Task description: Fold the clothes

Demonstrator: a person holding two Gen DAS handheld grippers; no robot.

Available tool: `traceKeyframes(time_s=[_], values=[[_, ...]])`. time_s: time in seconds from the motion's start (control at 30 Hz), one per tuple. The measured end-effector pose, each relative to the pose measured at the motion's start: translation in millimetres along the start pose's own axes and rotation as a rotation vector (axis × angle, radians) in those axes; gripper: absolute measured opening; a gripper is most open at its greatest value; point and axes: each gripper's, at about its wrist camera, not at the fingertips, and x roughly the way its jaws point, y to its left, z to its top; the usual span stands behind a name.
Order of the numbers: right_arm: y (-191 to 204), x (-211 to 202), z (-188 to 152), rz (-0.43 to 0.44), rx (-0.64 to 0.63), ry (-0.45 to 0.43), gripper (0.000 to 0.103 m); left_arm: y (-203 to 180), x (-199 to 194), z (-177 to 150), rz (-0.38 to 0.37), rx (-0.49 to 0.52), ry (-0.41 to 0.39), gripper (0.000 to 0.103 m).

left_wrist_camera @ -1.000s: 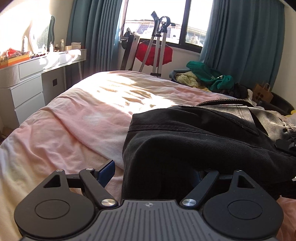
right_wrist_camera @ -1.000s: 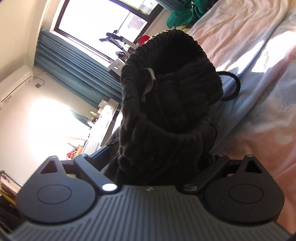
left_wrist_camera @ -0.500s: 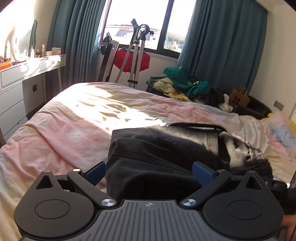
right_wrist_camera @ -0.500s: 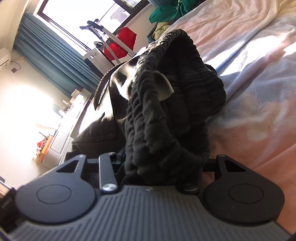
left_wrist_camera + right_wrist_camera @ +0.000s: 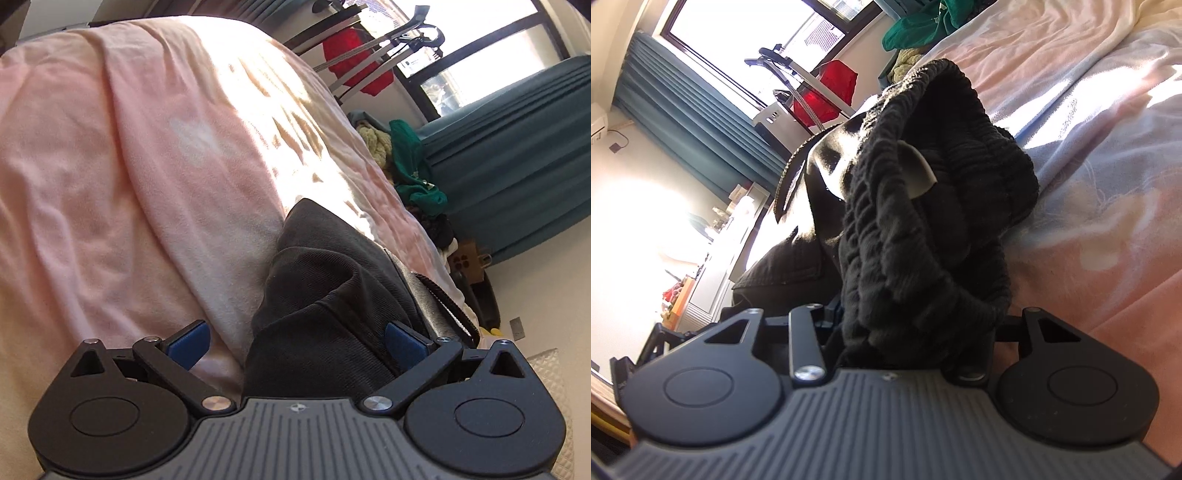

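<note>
Left gripper (image 5: 297, 341): the blue fingers (image 5: 188, 341) are spread wide, having just been opened further; dark cloth is seen between them, and no pad is seen pressing on it.
Right gripper (image 5: 916, 328): closed partway on the bunched ribbed waistband (image 5: 923, 221) of the black garment; the jaws were closing within the last second and the fabric is clamped between them, the pads themselves being hidden by the cloth.
Black garment (image 5: 325, 295): laid on the bed, at its near right part in the left wrist view, with a folded hem toward the camera and a grey inner lining (image 5: 417, 291) shown at its far edge.
Waistband end: raised off the bed in the right wrist view, with a pale label (image 5: 916, 170) sticking out of the ribbing.
Bed (image 5: 129, 166): covered by a pink sheet, sunlit across its far part; a pale blue patch is seen beside the garment in the right wrist view.
Background: teal curtains (image 5: 517, 147), a window (image 5: 746, 48), a rack carrying a red item (image 5: 354, 62), and a pile of green and yellow clothes (image 5: 410, 162) beyond the bed.
</note>
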Motion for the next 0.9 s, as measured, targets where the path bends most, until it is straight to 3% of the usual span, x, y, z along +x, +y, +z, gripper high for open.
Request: traceKeyframes(time_s=[0.13, 0.3, 0.5, 0.7, 0.9], values=[[-4, 2, 1, 0.007, 0.017, 0.002, 0.051, 0, 8, -2, -0.021, 0.02, 0.02, 0.101], [-10, -1, -2, 0.01, 0.035, 0.005, 0.051, -6, 21, -11, -0.052, 0.049, 0.107, 0.1], [-13, -2, -4, 0.009, 0.053, 0.003, 0.051, -22, 29, -22, -0.007, 0.148, 0.115, 0.099], [-14, -3, -6, 0.001, 0.059, 0.0, 0.051, -38, 27, -30, 0.08, 0.234, 0.076, 0.084], [0, -8, -7, -0.016, 0.003, -0.035, 0.047, -52, 13, -36, 0.098, 0.322, 0.042, 0.062]])
